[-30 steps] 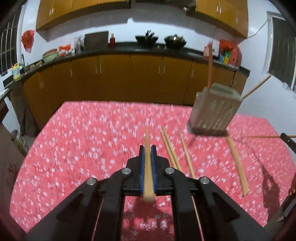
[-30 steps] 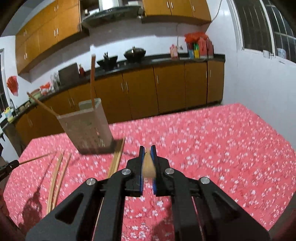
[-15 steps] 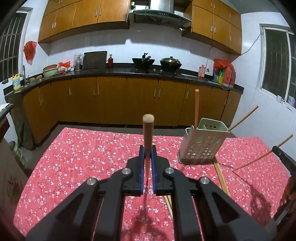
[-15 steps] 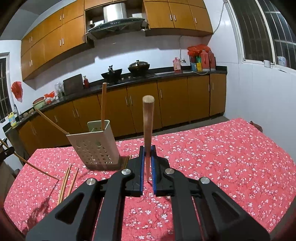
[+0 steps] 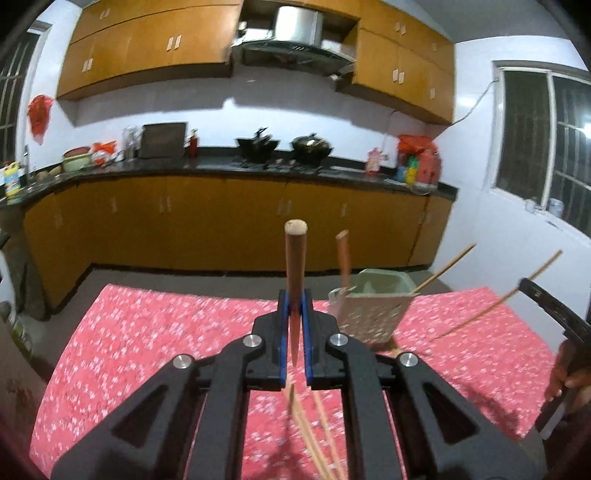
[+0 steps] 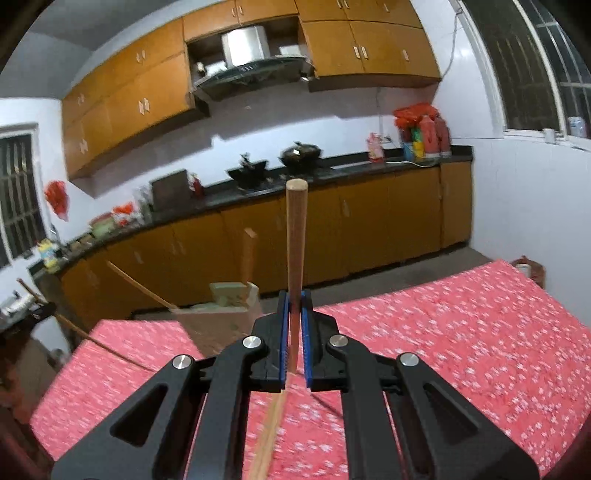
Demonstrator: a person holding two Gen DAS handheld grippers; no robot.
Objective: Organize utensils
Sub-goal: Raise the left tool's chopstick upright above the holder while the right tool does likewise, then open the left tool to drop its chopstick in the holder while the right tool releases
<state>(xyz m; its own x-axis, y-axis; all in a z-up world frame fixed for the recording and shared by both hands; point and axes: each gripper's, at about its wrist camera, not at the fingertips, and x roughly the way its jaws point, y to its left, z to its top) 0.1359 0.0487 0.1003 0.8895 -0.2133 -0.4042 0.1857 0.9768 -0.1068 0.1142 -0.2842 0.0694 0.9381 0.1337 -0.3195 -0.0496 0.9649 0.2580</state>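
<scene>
Two hand-held grippers each clamp a single wooden chopstick above a kitchen table [image 5: 155, 332] spread with a red floral cloth. The left gripper [image 5: 295, 325] has its blue-lined jaws pressed tight on a reddish-brown chopstick [image 5: 295, 266] that stands nearly upright, its rounded butt end raised toward the cabinets. The right gripper [image 6: 295, 325] is likewise closed on a paler chopstick [image 6: 296, 240], also pointing up, its blunt end level with the dark counter [image 6: 332, 173] behind.

A pale perforated utensil holder [image 5: 373, 314] stands on the cloth just right of the left gripper's jaws, tilted in the fisheye view. One brown chopstick [image 5: 343, 258] stands upright inside it, and a thinner stick [image 5: 447, 267] leans out over its right rim. From the left camera, the right gripper's chopstick [image 5: 502, 299] shows as a long slanted stick at the right edge, with part of a person's hand [image 5: 570, 376] on the handle below it.

Loose chopsticks [image 5: 314, 435] lie on the cloth under the left gripper, blurred; how many I cannot tell. Another blurred stick [image 6: 269, 435] lies beneath the right gripper. Two woks [image 5: 284, 147] sit on the stove under a steel range hood [image 5: 295, 33], amid orange-brown cabinets [image 5: 221, 221].
</scene>
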